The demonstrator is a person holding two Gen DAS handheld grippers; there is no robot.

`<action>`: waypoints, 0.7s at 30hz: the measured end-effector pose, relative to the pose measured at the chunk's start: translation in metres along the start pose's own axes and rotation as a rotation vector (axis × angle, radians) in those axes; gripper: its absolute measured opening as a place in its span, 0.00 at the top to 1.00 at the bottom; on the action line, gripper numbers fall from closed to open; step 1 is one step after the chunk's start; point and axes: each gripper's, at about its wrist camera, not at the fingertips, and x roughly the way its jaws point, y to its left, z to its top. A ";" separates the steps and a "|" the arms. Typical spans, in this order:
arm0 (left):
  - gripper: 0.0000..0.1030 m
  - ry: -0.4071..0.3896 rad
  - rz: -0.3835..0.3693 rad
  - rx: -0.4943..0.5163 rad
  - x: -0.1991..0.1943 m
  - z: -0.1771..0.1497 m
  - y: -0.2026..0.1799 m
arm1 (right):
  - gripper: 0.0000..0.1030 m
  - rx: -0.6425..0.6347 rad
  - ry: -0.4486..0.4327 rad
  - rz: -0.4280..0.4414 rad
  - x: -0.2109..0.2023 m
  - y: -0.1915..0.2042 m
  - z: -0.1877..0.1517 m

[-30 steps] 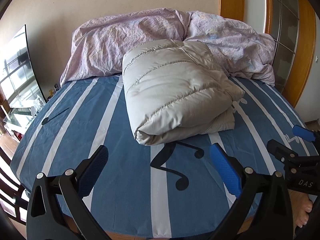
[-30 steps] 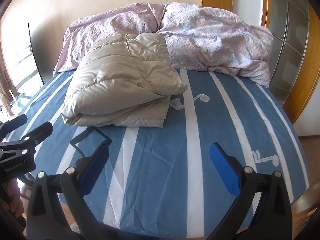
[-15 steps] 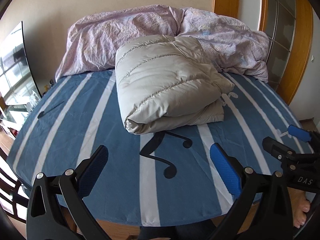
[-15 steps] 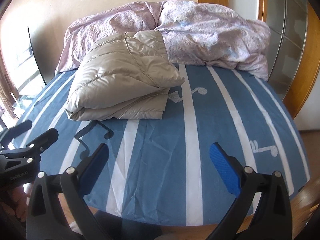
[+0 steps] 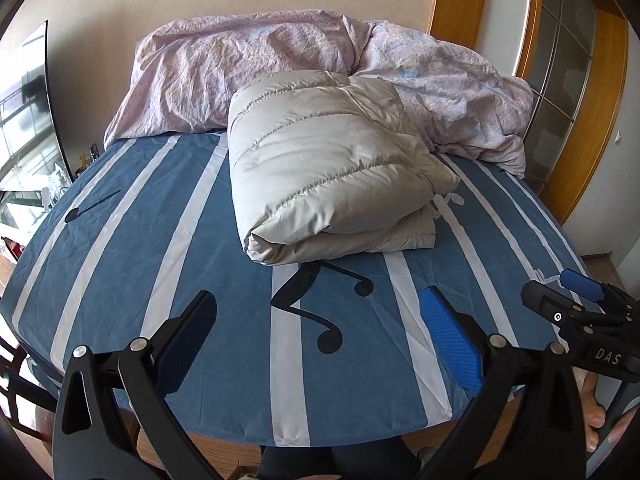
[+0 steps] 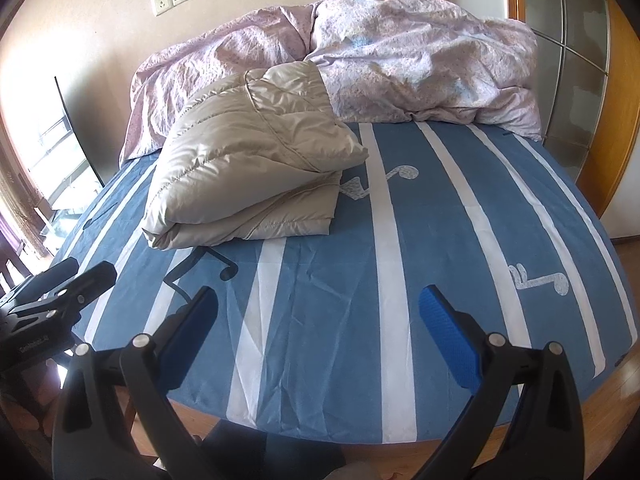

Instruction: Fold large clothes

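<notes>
A beige quilted down jacket (image 5: 328, 176) lies folded into a thick bundle on the blue striped bed sheet (image 5: 160, 248), its far end against the duvet. It also shows in the right wrist view (image 6: 248, 168). My left gripper (image 5: 320, 340) is open and empty, held back over the bed's near edge. My right gripper (image 6: 318, 340) is open and empty too, also well short of the jacket. Each gripper shows at the side of the other's view: the right one (image 5: 568, 300), the left one (image 6: 80, 276).
A crumpled pink duvet (image 5: 280, 68) is piled along the head of the bed against the wall. A wooden door frame and glass panels (image 5: 576, 80) stand at the right. A glass table (image 5: 24, 184) is at the left. The bed's wooden edge (image 6: 440, 452) runs below the grippers.
Both grippers have drawn back from the jacket toward the foot of the bed, staying open. The folded jacket has not moved.
</notes>
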 end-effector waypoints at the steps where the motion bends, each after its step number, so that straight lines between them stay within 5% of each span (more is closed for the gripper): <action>1: 0.01 0.000 -0.005 0.000 -0.001 0.000 0.000 | 0.02 0.000 0.000 0.005 -0.001 0.000 0.000; 21: 0.01 -0.013 -0.023 -0.014 -0.012 0.001 -0.001 | 0.02 0.006 0.000 0.028 -0.007 0.000 -0.001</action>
